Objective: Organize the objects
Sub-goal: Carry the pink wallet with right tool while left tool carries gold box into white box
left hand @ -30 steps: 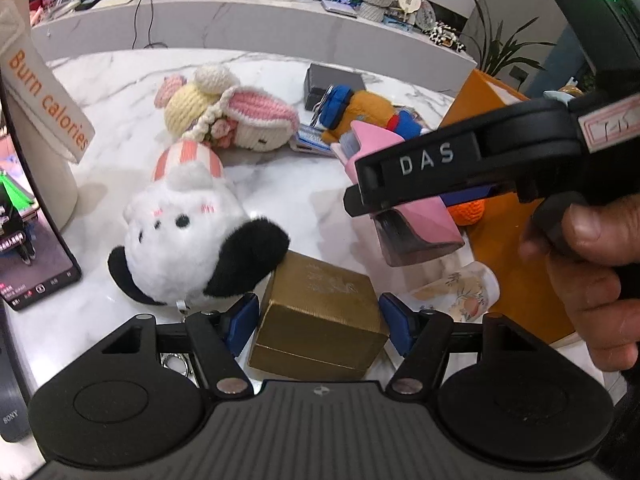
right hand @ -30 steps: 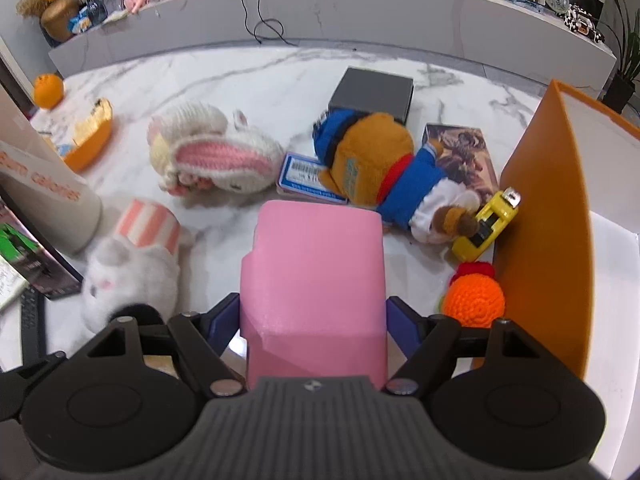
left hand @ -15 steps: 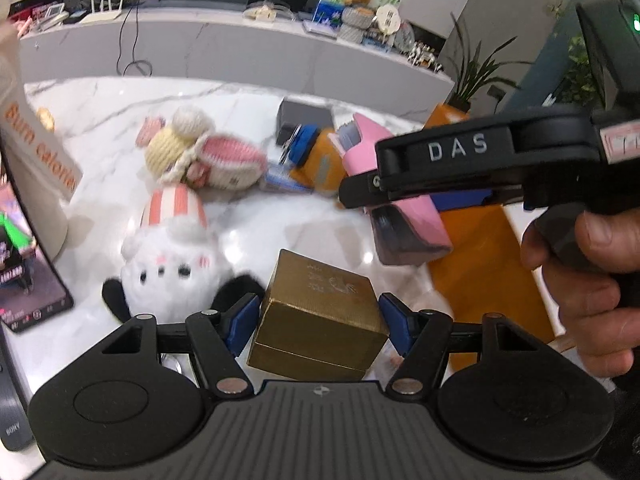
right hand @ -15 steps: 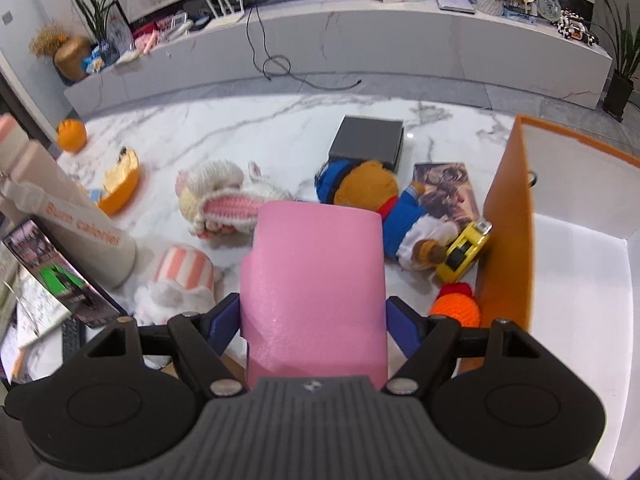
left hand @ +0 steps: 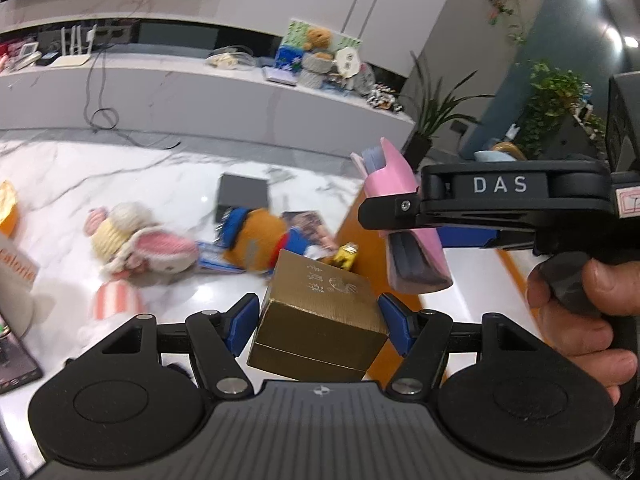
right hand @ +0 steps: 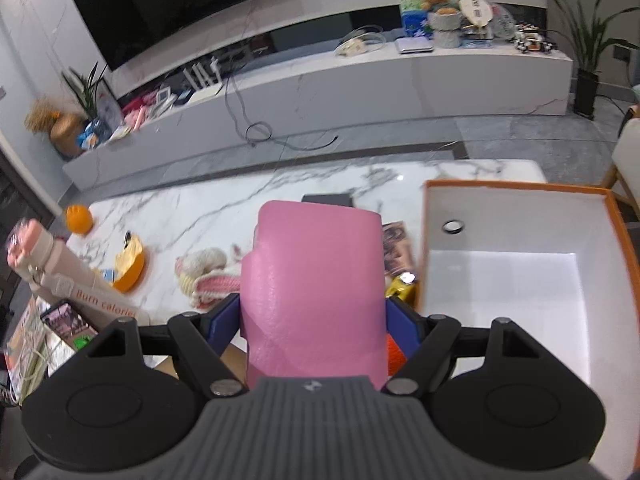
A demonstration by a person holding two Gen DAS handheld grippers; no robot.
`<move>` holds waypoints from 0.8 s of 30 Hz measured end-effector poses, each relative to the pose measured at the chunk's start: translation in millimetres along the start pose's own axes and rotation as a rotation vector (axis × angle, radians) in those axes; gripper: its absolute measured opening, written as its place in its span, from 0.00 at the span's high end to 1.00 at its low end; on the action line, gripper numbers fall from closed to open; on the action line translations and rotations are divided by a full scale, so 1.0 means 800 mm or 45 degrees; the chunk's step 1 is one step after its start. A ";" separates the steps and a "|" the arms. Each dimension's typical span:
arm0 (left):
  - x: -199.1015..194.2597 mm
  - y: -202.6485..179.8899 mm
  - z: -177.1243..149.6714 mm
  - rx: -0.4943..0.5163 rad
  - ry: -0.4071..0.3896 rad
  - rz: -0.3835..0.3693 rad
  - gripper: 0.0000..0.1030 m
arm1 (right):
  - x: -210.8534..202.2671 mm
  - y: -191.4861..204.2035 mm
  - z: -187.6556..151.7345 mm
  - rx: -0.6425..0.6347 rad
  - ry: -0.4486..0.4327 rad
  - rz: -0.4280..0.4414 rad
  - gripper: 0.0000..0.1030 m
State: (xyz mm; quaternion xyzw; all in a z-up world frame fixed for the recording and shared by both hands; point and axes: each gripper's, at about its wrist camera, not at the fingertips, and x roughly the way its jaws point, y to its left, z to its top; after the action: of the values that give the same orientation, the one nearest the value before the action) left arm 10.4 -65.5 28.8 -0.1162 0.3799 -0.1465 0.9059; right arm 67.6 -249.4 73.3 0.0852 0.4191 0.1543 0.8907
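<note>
Gold box (left hand: 320, 320) sits pinched between the blue pads of the left gripper (left hand: 320, 322), lifted clear of the marble table (left hand: 120, 176). Its jaws press on both side walls. To its right, the right gripper (right hand: 312, 320) clamps a pink case (right hand: 316, 292) the same way, held up in the air beside the orange bin (right hand: 520, 190) with its white inside. Plush toys, including a knitted bunny (left hand: 140, 244) and a bear (left hand: 256, 240), lie on the table below.
</note>
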 end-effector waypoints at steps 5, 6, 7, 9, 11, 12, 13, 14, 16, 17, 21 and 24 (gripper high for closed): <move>0.012 -0.026 0.008 0.031 -0.008 -0.051 0.26 | -0.024 -0.030 0.004 0.051 -0.043 -0.034 0.24; 0.012 -0.031 0.009 0.035 -0.012 -0.061 0.26 | -0.029 -0.036 0.004 0.063 -0.052 -0.041 0.24; 0.012 -0.036 0.011 0.040 -0.017 -0.071 0.26 | -0.034 -0.042 0.004 0.073 -0.060 -0.047 0.24; 0.013 -0.047 0.014 0.052 -0.025 -0.092 0.26 | -0.044 -0.054 0.004 0.095 -0.078 -0.065 0.24; 0.015 -0.058 0.016 0.064 -0.029 -0.108 0.26 | -0.054 -0.069 0.003 0.117 -0.095 -0.083 0.24; 0.016 -0.063 0.017 0.071 -0.029 -0.117 0.26 | -0.059 -0.076 0.002 0.128 -0.101 -0.090 0.24; 0.018 -0.068 0.017 0.078 -0.029 -0.124 0.26 | -0.063 -0.081 0.001 0.136 -0.105 -0.097 0.24; 0.019 -0.074 0.017 0.086 -0.027 -0.131 0.26 | -0.067 -0.087 0.000 0.145 -0.109 -0.105 0.24; 0.023 -0.084 0.017 0.101 -0.024 -0.141 0.26 | -0.074 -0.098 -0.002 0.159 -0.116 -0.120 0.24; 0.023 -0.089 0.016 0.109 -0.024 -0.146 0.26 | -0.078 -0.104 -0.003 0.165 -0.120 -0.127 0.24; 0.027 -0.108 0.014 0.136 -0.022 -0.162 0.26 | -0.092 -0.122 -0.009 0.187 -0.132 -0.151 0.24; 0.030 -0.119 0.011 0.158 -0.015 -0.167 0.26 | -0.097 -0.131 -0.013 0.195 -0.133 -0.171 0.24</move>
State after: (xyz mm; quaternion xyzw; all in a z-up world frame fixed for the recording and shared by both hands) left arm 16.0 -161.4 49.6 -0.0855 0.3563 -0.2281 0.9021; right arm 34.5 -374.5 93.2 0.1328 0.3873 0.0572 0.9105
